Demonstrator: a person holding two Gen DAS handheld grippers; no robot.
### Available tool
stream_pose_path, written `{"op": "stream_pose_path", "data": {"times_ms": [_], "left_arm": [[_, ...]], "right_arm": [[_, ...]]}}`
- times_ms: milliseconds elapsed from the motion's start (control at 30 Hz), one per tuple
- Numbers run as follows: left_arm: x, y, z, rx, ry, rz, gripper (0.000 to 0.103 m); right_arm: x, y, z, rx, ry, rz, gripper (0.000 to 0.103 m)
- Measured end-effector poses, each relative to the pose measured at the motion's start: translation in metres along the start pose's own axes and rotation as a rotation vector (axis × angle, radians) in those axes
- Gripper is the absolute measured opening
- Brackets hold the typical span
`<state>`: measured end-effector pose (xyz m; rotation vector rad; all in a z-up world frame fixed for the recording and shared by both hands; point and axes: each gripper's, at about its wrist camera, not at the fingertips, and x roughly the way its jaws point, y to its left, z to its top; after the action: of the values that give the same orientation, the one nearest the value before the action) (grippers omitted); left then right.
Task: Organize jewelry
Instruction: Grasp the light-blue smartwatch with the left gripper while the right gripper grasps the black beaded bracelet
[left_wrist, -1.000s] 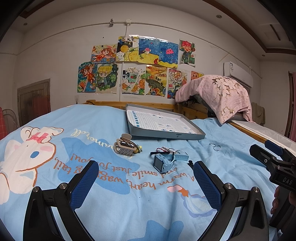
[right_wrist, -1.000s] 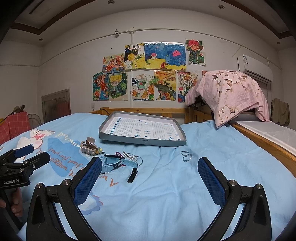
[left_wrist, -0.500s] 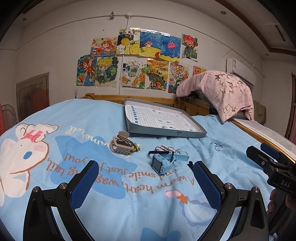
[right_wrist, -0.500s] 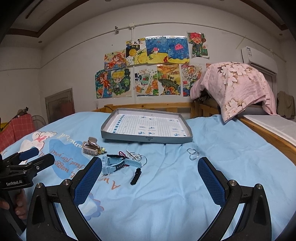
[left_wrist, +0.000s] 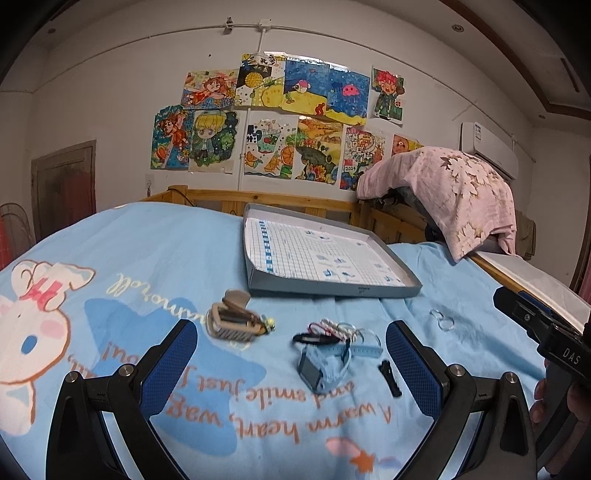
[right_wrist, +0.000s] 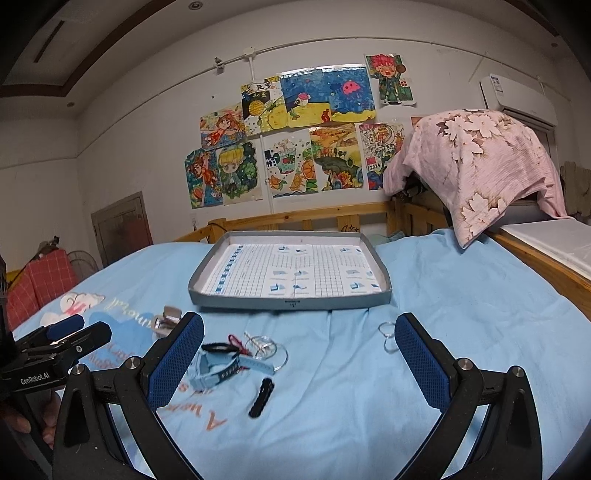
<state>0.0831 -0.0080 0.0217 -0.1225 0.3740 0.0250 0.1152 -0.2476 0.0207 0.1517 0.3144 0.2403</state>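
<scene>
Both claws, left (left_wrist: 290, 363) and right (right_wrist: 299, 363), are being held wide; the watch (right_wrist: 214, 365) should be approached squarely, then carried to the tray (right_wrist: 291, 304).

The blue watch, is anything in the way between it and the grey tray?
Partly. Behind the blue watch, toward the grey tray, lie a black hair clip and clear rings. Past them the bedsheet is bare. Lifted over them, the watch meets nothing visible. Both claws are open.

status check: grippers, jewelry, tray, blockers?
Left gripper and right gripper open, holding nothing. Watch, hair claw, black clip, clear rings loose on the bedsheet; tray bare. Nothing in the way.
</scene>
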Motion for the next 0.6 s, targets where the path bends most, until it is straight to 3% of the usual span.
{"op": "stream_pose_path", "data": {"times_ms": [333, 600], "left_arm": [[0.042, -0.003, 0.016, 0.015, 0.03, 0.01, 0.103], [0.067, 0.002, 0.002, 0.01, 0.068, 0.033, 0.103]], "right_arm": [[0.046, -0.013, 0.009, 0.053, 0.024, 0.002, 0.102], [0.076, -0.008, -0.006, 0.022, 0.037, 0.006, 0.102]]}}
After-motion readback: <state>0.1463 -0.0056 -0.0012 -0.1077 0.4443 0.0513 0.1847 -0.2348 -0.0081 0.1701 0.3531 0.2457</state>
